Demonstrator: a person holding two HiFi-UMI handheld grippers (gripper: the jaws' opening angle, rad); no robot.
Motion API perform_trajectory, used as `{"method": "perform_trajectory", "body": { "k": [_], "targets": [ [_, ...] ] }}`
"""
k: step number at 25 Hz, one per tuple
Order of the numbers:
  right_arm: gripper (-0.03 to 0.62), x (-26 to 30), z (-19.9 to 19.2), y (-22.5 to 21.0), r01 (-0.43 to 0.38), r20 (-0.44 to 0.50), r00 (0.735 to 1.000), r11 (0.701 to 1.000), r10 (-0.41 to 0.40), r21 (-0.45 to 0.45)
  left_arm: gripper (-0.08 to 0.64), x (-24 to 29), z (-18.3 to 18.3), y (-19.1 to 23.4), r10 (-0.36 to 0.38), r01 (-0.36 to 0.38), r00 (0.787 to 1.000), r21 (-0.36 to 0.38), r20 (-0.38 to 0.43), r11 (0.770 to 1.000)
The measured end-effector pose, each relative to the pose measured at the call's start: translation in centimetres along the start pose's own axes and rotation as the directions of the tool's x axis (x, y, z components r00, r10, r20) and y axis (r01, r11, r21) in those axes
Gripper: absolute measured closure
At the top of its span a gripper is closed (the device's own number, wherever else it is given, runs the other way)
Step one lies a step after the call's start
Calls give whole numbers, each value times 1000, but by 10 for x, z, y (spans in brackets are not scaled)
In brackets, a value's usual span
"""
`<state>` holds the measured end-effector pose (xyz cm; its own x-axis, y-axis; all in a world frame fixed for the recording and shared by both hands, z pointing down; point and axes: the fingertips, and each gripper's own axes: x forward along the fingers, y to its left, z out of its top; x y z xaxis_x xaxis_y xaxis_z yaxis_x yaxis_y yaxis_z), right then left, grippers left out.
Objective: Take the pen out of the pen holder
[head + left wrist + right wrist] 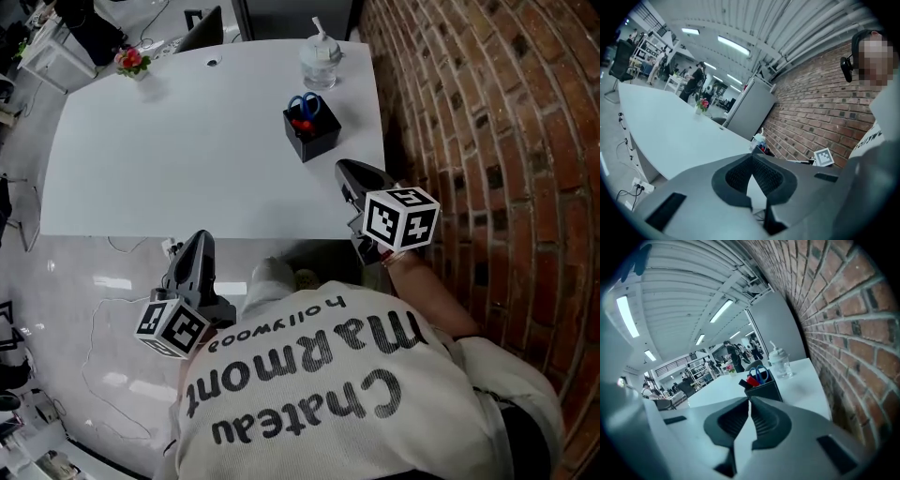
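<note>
The black square pen holder (pixel 312 131) stands near the table's right edge. It holds blue-handled scissors (pixel 304 103) and a red-tipped pen (pixel 301 123). In the right gripper view the pen holder (pixel 765 390) sits just beyond the jaws, with the red pen (pixel 752 379) sticking out of it. My right gripper (pixel 345 171) hovers at the table's near right corner, a short way in front of the holder, jaws together and empty. My left gripper (pixel 201 238) hangs off the table's near edge, lower left, shut with nothing in it; its tips (pixel 752 155) meet.
A clear plastic bottle (pixel 321 62) stands behind the holder at the far edge. A small pot of flowers (pixel 132 62) sits at the far left corner. A brick wall (pixel 487 141) runs close along the table's right side. Cables trail on the floor (pixel 103 309) below left.
</note>
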<state>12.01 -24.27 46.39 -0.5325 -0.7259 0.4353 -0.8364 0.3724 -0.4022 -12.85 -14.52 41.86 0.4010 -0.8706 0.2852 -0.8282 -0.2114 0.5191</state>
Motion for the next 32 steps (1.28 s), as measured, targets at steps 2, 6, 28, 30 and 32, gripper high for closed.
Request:
{"method": "perform_trajectory", "body": {
  "k": [2,6,28,30,32],
  "targets": [
    [564,3,0,2,-4,-5,1000,1000,4,-19,558,-2,0,5,11,-11,1000,-10,2,1000],
    [518,13,4,10,-15,-5,1000,995,15,-96,558,-5,7,15,19,-19,1000,-8,16,1000],
    [446,90,37,34,13,-34,999,979,-21,-205,558,27,73,76,18,-19,998,1,60,1000],
    [446,93,37,34,30,-35,999,963,-40,-268,558,26,69,79,19,-19,998,-10,59,1000],
    [446,95,35,35,43,-38,998,948,-57,-315,558,24,66,81,21,-20,998,-15,57,1000]
  ]
}}
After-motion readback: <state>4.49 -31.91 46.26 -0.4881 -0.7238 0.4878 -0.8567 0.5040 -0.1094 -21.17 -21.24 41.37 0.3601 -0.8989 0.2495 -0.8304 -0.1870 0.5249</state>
